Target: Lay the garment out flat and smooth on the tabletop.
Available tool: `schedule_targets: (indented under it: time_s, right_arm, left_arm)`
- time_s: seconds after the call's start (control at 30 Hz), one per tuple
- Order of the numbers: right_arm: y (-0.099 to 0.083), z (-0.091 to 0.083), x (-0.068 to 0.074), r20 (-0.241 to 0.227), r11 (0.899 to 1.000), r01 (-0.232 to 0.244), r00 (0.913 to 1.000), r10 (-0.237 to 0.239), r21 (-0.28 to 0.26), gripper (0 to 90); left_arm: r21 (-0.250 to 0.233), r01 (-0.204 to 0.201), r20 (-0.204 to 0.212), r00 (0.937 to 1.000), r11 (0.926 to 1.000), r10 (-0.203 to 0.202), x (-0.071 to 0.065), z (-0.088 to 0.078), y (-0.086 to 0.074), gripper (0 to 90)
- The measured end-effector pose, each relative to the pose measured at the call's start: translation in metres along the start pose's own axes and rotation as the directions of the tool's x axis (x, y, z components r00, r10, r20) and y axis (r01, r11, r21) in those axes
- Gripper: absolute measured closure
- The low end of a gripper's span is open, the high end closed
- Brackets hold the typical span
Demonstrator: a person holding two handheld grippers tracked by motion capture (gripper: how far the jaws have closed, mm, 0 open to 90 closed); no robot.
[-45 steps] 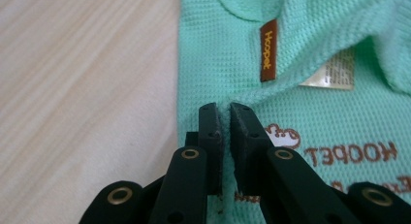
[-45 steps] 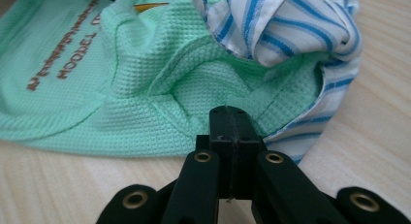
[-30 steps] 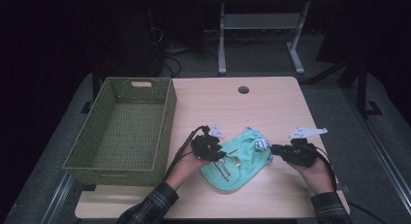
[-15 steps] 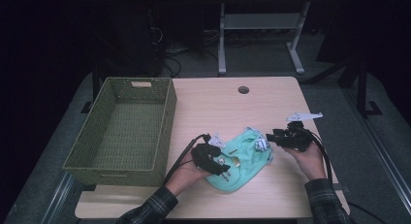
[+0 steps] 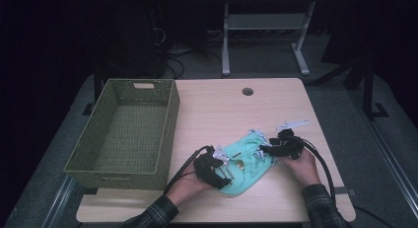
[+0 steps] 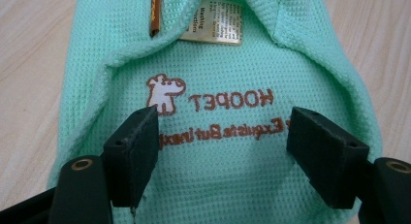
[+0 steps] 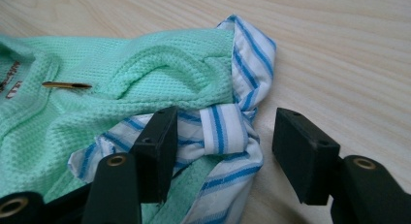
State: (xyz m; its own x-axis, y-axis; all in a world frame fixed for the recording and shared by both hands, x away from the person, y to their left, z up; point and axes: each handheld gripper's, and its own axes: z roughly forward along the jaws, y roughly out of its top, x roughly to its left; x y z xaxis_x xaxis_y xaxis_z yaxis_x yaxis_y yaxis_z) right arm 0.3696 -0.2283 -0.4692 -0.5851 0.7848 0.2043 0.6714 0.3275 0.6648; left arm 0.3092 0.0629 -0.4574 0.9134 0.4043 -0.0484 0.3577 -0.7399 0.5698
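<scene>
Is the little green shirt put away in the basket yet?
Not yet. The green shirt lies on the table, and the basket beside it holds nothing. Both are at it: the left hand-held gripper and right hand-held gripper sit open over it. Gripping and any moving remain.

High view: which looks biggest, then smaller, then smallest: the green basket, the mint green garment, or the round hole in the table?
1. green basket
2. mint green garment
3. round hole, though it sits farther from the camera
</scene>
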Motion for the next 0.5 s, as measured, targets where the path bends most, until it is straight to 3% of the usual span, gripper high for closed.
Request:
schedule_targets:
  time_s: [0.23, 0.5]
  right_arm:
    - [-0.0023, 0.0004, 0.0053, 0.009, 0.999, 0.036, 0.9993, -0.036, -0.002, 52.0]
    - [-0.0024, 0.0, 0.0078, -0.017, 0.999, 0.031, 0.9994, -0.031, 0.014, 67.5]
  left_arm:
    - [0.008, -0.01, -0.012, 0.9999, 0.9999, 0.01, -0.0002, 0.0004, -0.0007, 26.5]
    - [0.011, -0.02, -0.024, 0.9995, 0.9997, 0.021, -0.0014, 0.0007, -0.0009, 26.5]
